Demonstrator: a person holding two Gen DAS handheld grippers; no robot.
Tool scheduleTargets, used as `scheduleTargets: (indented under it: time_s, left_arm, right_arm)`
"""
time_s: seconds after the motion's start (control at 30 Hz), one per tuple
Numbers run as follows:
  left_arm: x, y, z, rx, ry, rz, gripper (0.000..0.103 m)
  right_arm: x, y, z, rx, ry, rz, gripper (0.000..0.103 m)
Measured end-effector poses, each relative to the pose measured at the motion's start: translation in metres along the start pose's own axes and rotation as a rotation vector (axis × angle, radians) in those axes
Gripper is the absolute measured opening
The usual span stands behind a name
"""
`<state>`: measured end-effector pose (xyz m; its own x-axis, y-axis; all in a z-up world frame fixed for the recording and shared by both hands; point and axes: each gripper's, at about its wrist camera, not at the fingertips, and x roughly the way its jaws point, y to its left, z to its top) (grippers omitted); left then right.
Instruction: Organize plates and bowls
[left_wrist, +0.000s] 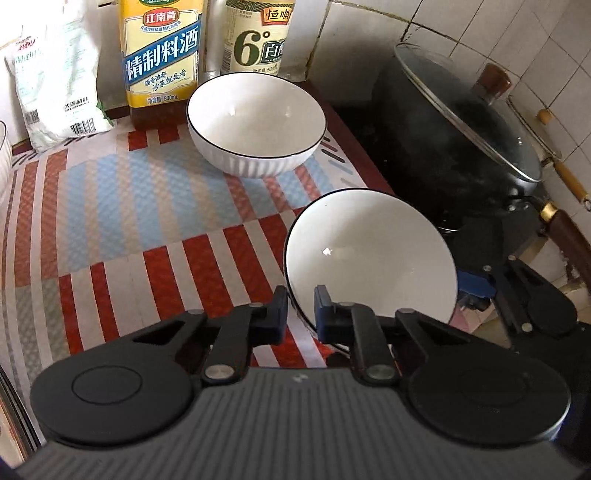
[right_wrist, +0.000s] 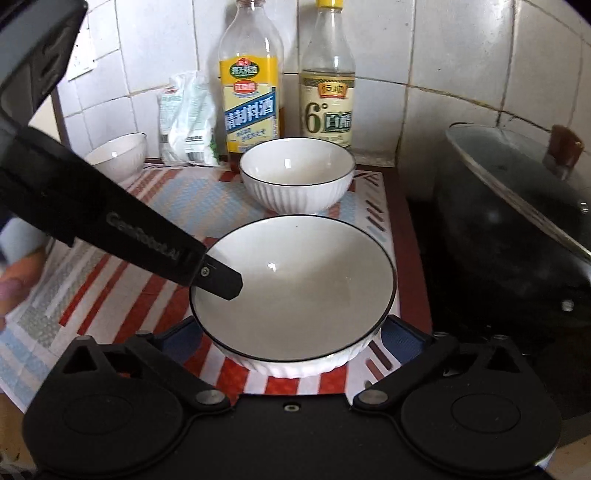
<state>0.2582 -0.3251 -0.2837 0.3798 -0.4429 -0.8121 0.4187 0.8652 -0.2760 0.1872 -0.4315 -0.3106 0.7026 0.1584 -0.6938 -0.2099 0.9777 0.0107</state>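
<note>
The near white ribbed ceramic bowl with a thin black rim (right_wrist: 295, 291) sits on the red, white and blue striped mat (left_wrist: 122, 236), at the mat's stove-side edge. The left gripper (left_wrist: 300, 314) has its jaws pinched on that bowl's rim, one blue pad inside the wall and the other outside. The right gripper (right_wrist: 291, 343) stands with its jaws spread wide, a blue pad on either side of the bowl's lower body; whether either pad touches the ribbed wall is hard to tell, since the bowl hides their tips.

A second matching white ribbed bowl (left_wrist: 256, 123) rests further back, in front of the yellow-labelled cooking wine bottle (left_wrist: 162, 59) and the pale vinegar bottle (left_wrist: 258, 37). The black lidded wok (left_wrist: 461, 129) sits just off the mat beside both bowls.

The step in hand looks like stacking the near bowl into the far one. A thin rim pinch lets a bowl swing, so lift slowly and keep it level. Clear the far rim fully, centre above it, and lower gently before releasing. Keep away from the bottles behind.
</note>
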Motion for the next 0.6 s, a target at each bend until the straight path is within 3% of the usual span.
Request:
scheduleTargets:
  time_s: [0.3, 0.6]
  left_arm:
    - [-0.007, -0.016, -0.006, 0.128, -0.032, 0.087, 0.012]
    - [-0.042, -0.016, -0.016, 0.136, -0.037, 0.117, 0.012]
  right_arm:
    - [0.001, 0.001, -0.001, 0.056, -0.014, 0.024, 0.103]
    - [-0.018, 0.020, 0.002, 0.062, -0.021, 0.033, 0.103]
